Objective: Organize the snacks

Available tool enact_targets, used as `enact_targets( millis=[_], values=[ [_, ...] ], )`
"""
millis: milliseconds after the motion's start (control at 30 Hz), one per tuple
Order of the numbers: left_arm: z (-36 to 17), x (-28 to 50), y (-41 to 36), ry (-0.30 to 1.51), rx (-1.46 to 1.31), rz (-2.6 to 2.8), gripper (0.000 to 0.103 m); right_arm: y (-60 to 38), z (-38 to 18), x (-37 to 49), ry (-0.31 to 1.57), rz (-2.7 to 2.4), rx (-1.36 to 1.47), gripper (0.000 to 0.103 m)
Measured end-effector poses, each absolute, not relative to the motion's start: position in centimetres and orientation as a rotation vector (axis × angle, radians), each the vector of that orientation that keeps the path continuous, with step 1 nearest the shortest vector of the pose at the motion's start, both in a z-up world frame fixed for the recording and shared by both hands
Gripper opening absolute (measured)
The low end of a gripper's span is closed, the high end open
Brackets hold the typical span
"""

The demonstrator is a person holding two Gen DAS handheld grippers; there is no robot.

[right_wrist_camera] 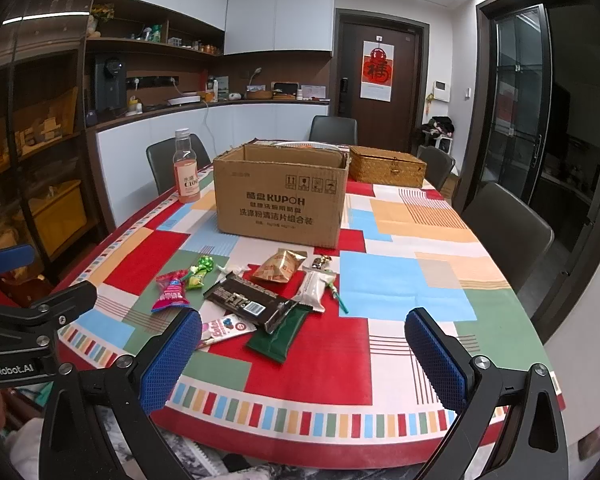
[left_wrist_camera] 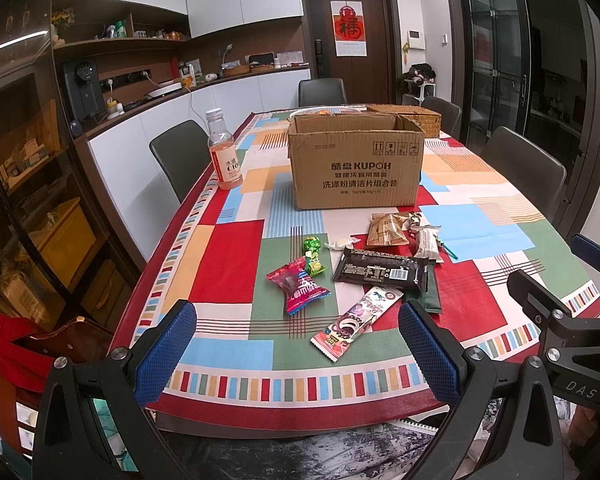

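Both grippers hover at the desk's [left_wrist_camera: 228, 248] near edge, fingers spread, holding nothing. The pink-and-white candy strip [left_wrist_camera: 358, 322] lies nearest, just ahead between the left gripper's [left_wrist_camera: 298, 350] fingers, long axis running diagonally away to the right toward the cardboard box [left_wrist_camera: 356, 164]; the right gripper [right_wrist_camera: 304, 360] sits farther off.

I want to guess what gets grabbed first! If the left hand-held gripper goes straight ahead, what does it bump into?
Probably the long pink Lotso snack packet, lying nearest between the open left hand-held gripper fingers. The red candy bag lies close by, so depth makes this a guess.
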State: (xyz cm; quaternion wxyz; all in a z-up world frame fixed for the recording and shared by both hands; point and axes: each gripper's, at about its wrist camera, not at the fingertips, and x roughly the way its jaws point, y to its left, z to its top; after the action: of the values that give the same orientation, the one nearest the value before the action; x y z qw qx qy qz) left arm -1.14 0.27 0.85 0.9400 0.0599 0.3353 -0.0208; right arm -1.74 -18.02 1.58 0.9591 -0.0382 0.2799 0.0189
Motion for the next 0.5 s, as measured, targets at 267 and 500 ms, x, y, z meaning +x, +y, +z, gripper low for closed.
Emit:
enact_targets(
  millis=[267, 500],
  values=[
    [0.7, -0.8, 0.7, 0.693, 0.114, -0.038, 0.103, -18.0, 1.4, -1.4, 0.581, 0.044, -0.084, 0.103],
    [0.4, 0.2, 1.3, 0.701, 0.097, -0.059, 0.103, -17.3, 0.9, -0.2, 0.612, 0.071, -0.118, 0.103]
  ],
)
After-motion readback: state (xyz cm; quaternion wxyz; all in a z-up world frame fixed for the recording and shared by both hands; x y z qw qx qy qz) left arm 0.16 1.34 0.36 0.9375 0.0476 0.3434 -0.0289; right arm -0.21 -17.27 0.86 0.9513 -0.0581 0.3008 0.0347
